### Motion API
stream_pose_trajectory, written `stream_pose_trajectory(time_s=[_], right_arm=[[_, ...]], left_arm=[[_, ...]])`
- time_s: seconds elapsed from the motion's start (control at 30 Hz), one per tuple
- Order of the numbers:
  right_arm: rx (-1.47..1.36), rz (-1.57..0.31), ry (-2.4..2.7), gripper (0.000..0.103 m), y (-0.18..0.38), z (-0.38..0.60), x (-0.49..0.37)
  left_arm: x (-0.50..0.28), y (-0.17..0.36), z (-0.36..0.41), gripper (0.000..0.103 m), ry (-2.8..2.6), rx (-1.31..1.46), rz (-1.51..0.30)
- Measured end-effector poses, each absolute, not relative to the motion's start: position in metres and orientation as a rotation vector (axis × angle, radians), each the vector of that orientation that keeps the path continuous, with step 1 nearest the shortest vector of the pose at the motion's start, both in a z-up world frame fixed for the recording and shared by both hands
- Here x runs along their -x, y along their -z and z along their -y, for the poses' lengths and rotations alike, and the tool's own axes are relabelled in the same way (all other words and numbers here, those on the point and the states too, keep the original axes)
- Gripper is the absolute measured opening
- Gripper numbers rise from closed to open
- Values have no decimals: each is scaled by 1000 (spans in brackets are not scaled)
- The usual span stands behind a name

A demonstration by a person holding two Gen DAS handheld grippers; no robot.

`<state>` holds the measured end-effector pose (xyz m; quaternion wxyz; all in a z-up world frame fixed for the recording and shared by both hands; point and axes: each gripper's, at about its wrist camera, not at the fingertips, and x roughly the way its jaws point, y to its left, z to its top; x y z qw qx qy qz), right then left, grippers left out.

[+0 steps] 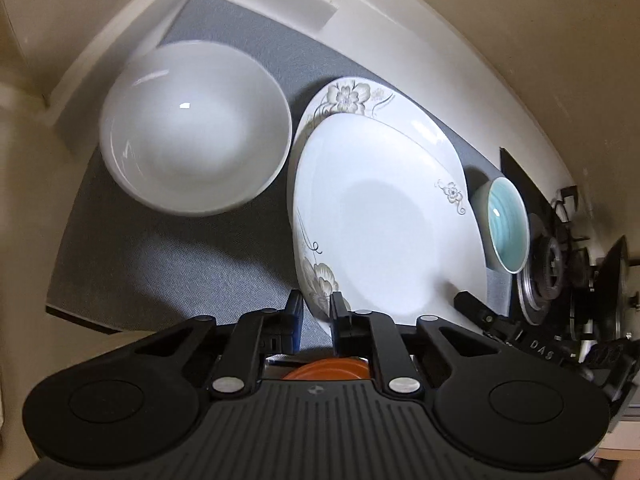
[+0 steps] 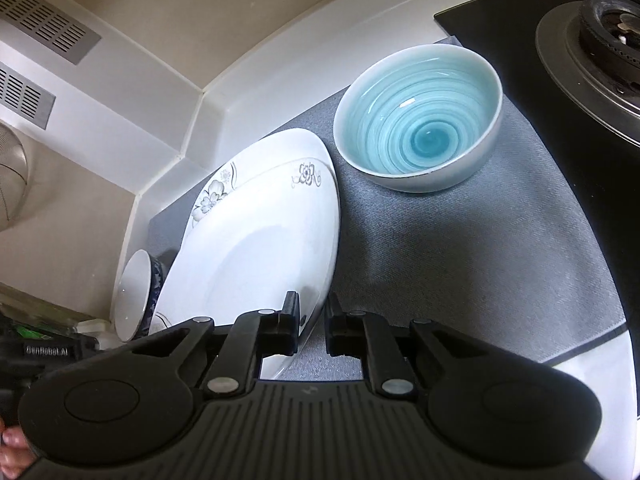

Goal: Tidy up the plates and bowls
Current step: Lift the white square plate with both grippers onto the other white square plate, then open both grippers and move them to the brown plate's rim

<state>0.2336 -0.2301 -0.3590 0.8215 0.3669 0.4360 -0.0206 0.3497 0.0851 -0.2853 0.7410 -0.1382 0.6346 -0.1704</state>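
Two flowered plates [image 1: 384, 216] lie stacked on the grey mat [image 1: 168, 264], between the white bowl [image 1: 196, 128] and the blue bowl [image 2: 418, 120]. Two plates, two bowls counted. The left gripper [image 1: 316, 312] straddles the stack's near rim, jaws apart, not clamped. The right gripper [image 2: 312, 320] straddles the opposite rim, likewise apart. Both are equally near; the stack's long axis runs away from the left gripper.

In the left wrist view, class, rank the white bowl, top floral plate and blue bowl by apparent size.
1. Top floral plate, largest.
2. White bowl, not far behind.
3. Blue bowl, smallest, though it sits at the distorted edge, so its true size is unsure.
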Motion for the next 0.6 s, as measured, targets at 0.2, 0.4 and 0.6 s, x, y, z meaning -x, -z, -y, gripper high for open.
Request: stream_pose_trajectory(time_s=[0.2, 0.4, 0.6], right_arm=[[-801, -954, 15, 18, 354, 235, -237], [-680, -983, 7, 22, 341, 226, -231], [-644, -999, 28, 9, 350, 217, -245]], left_arm=[[-360, 293, -80, 14, 334, 311, -1387], [-366, 304, -74, 10, 311, 325, -1378], [-369, 310, -66, 10, 319, 292, -1357]])
